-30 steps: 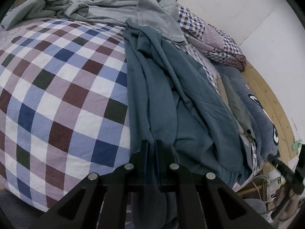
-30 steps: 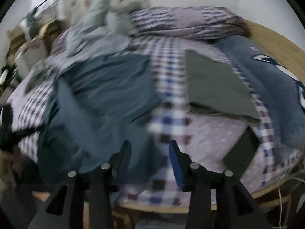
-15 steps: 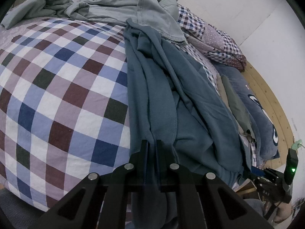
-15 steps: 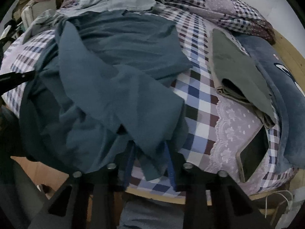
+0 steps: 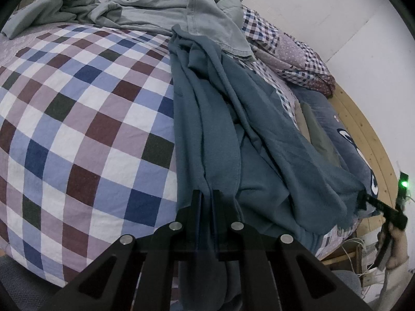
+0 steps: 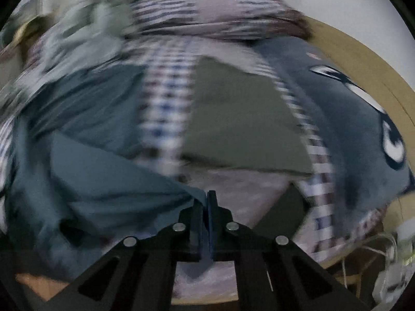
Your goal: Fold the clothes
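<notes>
The right gripper (image 6: 206, 202) has closed on the teal garment (image 5: 220, 134) the left gripper (image 5: 206, 199) also pinches; both should pull it taut and level.

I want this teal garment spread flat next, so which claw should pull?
Right, probably. The right claw grips a free corner of the teal garment; the left claw pins bunched folds.

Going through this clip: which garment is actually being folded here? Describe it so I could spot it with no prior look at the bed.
Start from the checked bedspread that covers the bed. Along its right side lies a long, rumpled teal-blue garment, running down to the near edge, where the left tongs pinch it. Unlike the pale grey-green clothes heaped behind it, it is darker, fleecy and gripped at both ends.
</notes>
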